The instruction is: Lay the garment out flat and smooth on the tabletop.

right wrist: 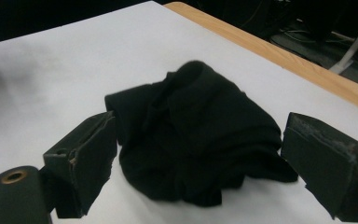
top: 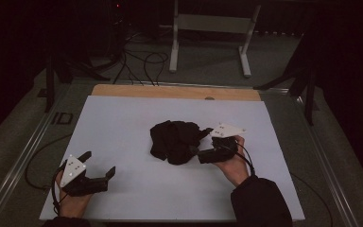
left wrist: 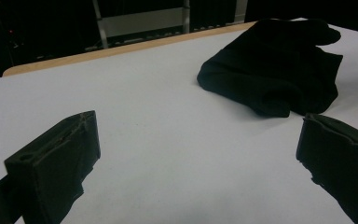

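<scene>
A crumpled black cloth lies in a heap near the middle of the white table cover. My right gripper is at the cloth's right edge, open, its jaws standing on either side of the heap's near rim. In the right gripper view the cloth lies between and just beyond the open jaws of that gripper. My left gripper rests near the table's front left corner, open and holding nothing. In the left gripper view the cloth lies well ahead to the right of the open left gripper.
A wooden strip runs along the table's far edge. Beyond it, on the floor, are a white frame's legs, loose cables and dark stands. A cable loops off the table's left side.
</scene>
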